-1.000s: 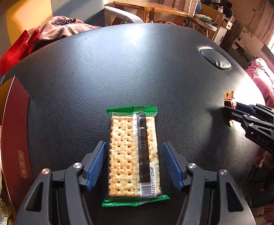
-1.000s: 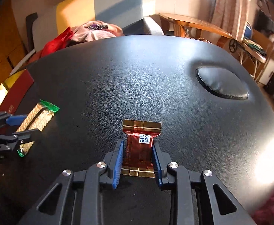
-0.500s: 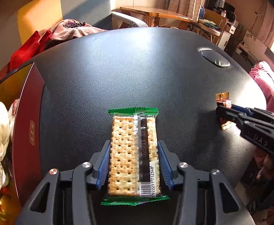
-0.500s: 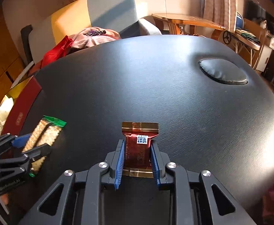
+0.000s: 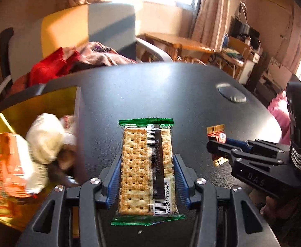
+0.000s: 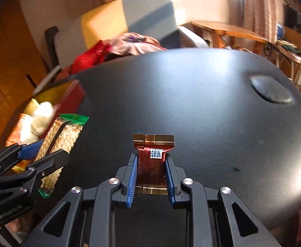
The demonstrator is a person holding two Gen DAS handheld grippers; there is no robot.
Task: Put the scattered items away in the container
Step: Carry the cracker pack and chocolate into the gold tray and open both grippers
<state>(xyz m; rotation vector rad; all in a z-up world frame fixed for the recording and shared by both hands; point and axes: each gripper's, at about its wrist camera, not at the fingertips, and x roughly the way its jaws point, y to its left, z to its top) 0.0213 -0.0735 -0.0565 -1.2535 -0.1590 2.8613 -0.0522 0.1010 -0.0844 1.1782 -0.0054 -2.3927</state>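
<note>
My left gripper (image 5: pixel 147 160) is shut on a cracker pack (image 5: pixel 147 164) with green ends and holds it above the black table, just right of the box. It also shows in the right wrist view (image 6: pixel 61 142). My right gripper (image 6: pixel 150 164) is shut on a small red-and-gold candy wrapper (image 6: pixel 152 162), lifted off the table; it also shows in the left wrist view (image 5: pixel 216 135). The red box with a gold inside (image 5: pixel 47 100) stands at the left and holds several snacks.
The black padded table (image 6: pixel 191 103) has an oval dimple (image 6: pixel 271 90) at the far right. A chair with red and pink clothes (image 5: pixel 72 61) stands behind the table. A wooden desk (image 5: pixel 177 41) is at the back.
My left gripper closed on the cracker pack, lifted it and moved left toward the box. My right gripper lifted the candy and followed leftward.
</note>
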